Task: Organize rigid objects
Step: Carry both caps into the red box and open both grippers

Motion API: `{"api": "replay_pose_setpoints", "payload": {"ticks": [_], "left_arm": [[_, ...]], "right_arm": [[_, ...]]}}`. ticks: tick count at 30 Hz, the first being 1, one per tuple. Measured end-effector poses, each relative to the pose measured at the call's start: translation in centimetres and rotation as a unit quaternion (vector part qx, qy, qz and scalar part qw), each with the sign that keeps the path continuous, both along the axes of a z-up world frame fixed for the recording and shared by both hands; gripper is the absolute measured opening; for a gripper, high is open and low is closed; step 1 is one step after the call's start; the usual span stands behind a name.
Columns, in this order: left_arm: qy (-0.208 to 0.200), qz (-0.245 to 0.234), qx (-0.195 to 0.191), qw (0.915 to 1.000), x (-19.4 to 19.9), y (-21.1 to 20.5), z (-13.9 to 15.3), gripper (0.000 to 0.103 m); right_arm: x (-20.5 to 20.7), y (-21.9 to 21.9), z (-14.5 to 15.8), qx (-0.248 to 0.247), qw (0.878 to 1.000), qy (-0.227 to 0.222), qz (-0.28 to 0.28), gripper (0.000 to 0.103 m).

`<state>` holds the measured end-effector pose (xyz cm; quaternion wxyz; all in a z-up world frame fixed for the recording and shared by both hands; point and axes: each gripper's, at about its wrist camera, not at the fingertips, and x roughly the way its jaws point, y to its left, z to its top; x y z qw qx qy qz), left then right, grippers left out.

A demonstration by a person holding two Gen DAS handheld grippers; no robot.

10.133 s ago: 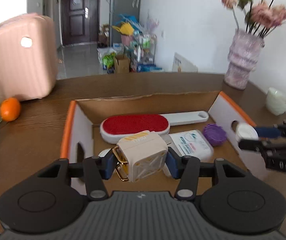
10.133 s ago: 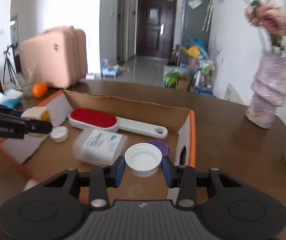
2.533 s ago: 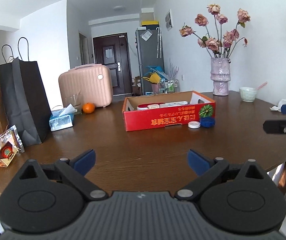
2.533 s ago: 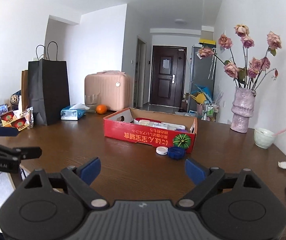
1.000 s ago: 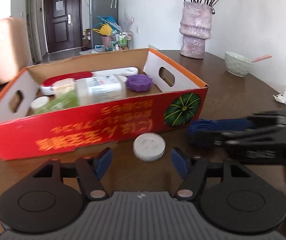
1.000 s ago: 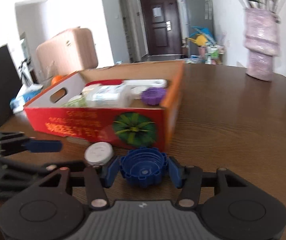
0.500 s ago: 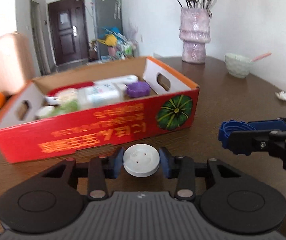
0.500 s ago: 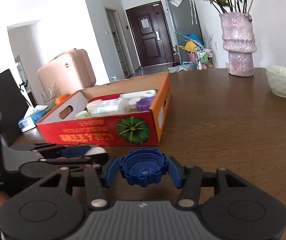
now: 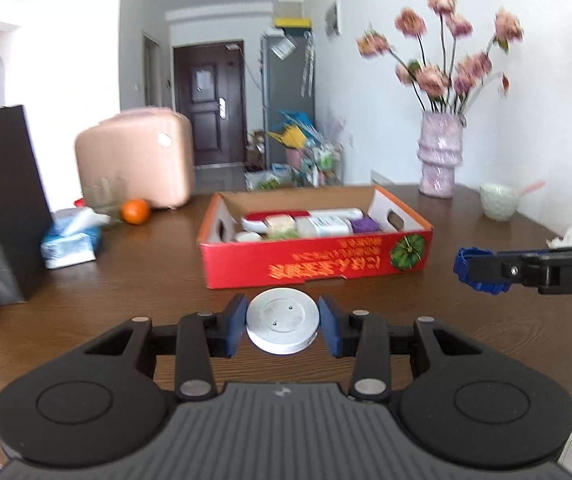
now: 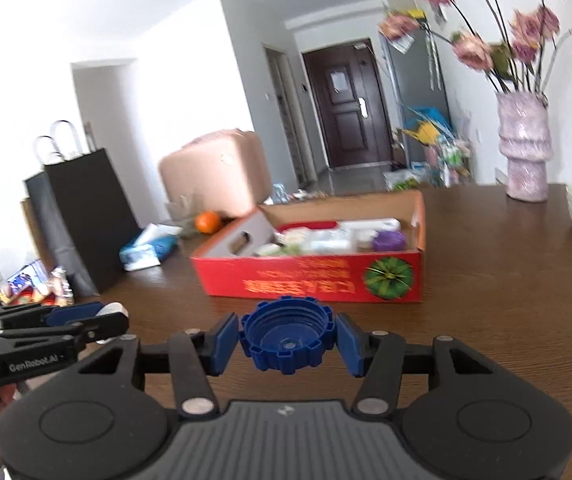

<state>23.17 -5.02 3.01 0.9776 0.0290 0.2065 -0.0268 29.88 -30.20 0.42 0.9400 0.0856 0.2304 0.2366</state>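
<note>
My left gripper is clamped on a white cap, its blue pads pressing both sides of the disc, which I hold flat above the brown surface in front of the red box. My right gripper is closed around a blue cap, ribbed and turned with its hollow side up, also held clear of the surface on the near side of the box. From the left wrist view the blue cap shows at the far right, pinched in the right gripper's fingers and well apart from the white one. The box sits open on the surface with a green pumpkin print on its near wall; inside lie a red lint brush, a purple lid, a white labelled container and a few other small pieces packed side by side. Behind the box stands a pink vase with flowers, with a pale bowl near it. To the left are an orange, a tissue pack, a black paper bag and a pink suitcase
</note>
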Motion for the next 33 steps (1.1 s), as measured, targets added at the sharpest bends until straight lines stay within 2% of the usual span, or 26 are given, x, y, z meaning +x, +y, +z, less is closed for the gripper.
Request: {"api": "replay_pose_setpoints", "payload": {"ticks": [9,18,26,33], "left_arm": [[-0.044,-0.002,-0.017,0.9989,-6.4,2.3,2.1,0.04],[-0.054,-0.009,-0.031,0.998,-8.8,3.3,2.2,0.04],[-0.043,-0.017,-0.033,0.9984,-7.6,3.4,1.5,0.04],[-0.032,-0.025,-0.033,0.9986,-3.2,3.0,1.0,0.04]], "right_arm": [[-7.0,2.8,3.1,-0.018,0.999,-0.044,0.01,0.052],[-10.3,3.5,4.5,-0.024,0.998,-0.062,0.0,0.052],[-9.6,3.5,4.2,-0.029,0.998,-0.057,-0.007,0.052],[-6.2,3.4,3.6,-0.036,0.998,-0.046,-0.014,0.052]]}}
